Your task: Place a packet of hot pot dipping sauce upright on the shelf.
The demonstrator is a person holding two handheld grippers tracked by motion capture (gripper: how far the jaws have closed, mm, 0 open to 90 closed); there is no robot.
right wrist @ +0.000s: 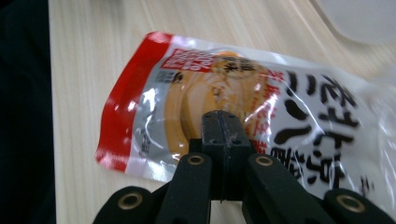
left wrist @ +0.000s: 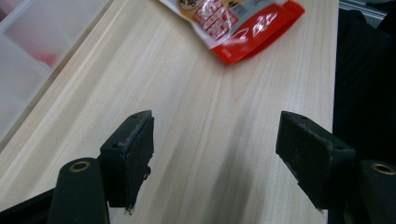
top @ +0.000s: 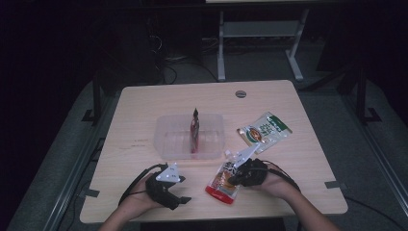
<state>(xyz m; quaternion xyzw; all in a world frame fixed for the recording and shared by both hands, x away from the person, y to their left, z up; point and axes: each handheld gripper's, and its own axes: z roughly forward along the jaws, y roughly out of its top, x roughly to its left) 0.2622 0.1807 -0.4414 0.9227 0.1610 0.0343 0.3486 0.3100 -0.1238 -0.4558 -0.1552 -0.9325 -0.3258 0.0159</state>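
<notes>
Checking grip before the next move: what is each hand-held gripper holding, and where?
Right hand-held gripper is shut on the red-edged pouch, near its long edge; left hand-held gripper holds nothing.

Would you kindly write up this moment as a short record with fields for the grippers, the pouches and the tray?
left gripper: open, jaws wide apart over bare table, holding nothing
right gripper: jaws shut, tips over the red and white pouch; whether they pinch its edge cannot be told
red and white pouch: lies flat near the table's front edge
green and white pouch: lies flat, right of the tray
clear plastic tray: mid-table, one dark red packet standing on edge inside
</notes>
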